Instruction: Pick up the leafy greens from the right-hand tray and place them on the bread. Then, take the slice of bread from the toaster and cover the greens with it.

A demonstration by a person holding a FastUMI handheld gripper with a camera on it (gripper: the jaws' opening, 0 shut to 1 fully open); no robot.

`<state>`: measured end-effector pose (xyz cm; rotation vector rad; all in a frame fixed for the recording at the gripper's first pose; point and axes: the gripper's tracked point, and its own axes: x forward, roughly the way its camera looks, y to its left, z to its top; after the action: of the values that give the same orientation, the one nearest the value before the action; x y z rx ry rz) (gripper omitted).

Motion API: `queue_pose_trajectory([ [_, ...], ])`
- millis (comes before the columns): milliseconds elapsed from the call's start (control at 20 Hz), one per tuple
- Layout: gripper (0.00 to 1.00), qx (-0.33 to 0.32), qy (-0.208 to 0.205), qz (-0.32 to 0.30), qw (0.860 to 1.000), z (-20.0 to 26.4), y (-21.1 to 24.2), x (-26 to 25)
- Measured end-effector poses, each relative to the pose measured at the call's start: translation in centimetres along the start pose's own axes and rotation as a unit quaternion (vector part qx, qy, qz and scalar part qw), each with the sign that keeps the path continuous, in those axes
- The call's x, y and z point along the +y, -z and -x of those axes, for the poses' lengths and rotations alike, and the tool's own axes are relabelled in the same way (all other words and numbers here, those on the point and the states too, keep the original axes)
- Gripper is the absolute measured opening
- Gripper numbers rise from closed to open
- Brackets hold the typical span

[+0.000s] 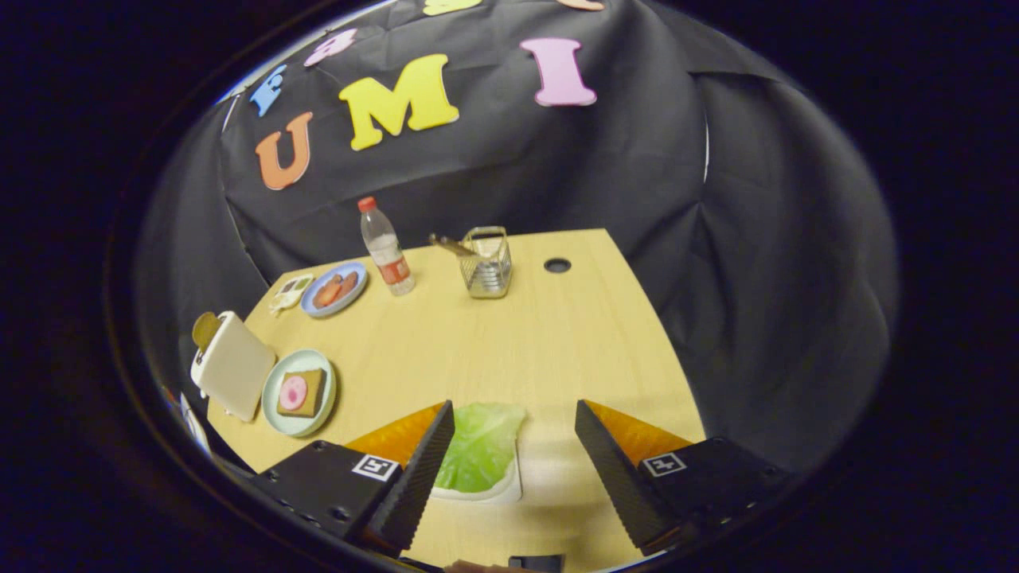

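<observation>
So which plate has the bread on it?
The pale green plate beside the white toaster, far ahead of the open tongs. Its bread carries a pink round slice. The blue plate by the bottle holds reddish pieces instead.

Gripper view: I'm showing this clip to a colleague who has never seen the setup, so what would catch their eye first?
First, the green leafy greens lying on a white tray between the open fingers of the gripper, nearer one finger than the other. Next, off to one side on the wooden table, a plate with bread under a pink round slice, and beside it the toaster with a slice of bread sticking up.
</observation>
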<state>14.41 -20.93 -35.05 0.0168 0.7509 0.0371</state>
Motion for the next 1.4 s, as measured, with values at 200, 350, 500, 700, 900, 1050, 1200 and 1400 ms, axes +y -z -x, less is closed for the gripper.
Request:
queue_pose_trajectory([
  [200, 0.95, 0.062, -0.001, -0.010, 0.998, -4.6, 2.9, -0.1],
  [350, 0.94, 0.087, 0.002, -0.007, 0.996, -7.1, 3.7, 0.3],
  [500, 0.91, 0.108, 0.005, -0.010, 0.994, -9.3, 4.2, 0.6],
  [700, 0.76, 0.132, 0.011, -0.017, 0.991, -11.0, 4.7, 0.3],
  [900, 0.41, 0.139, 0.016, -0.010, 0.990, -11.3, 5.1, 0.9],
  [1050, 0.27, 0.126, 0.040, -0.001, 0.991, -10.8, 4.6, 1.1],
  [1200, 0.13, 0.116, 0.055, 0.004, 0.992, -10.3, 4.1, 1.4],
  [1400, 0.01, 0.095, 0.060, 0.000, 0.994, -9.2, 3.5, 2.4],
])
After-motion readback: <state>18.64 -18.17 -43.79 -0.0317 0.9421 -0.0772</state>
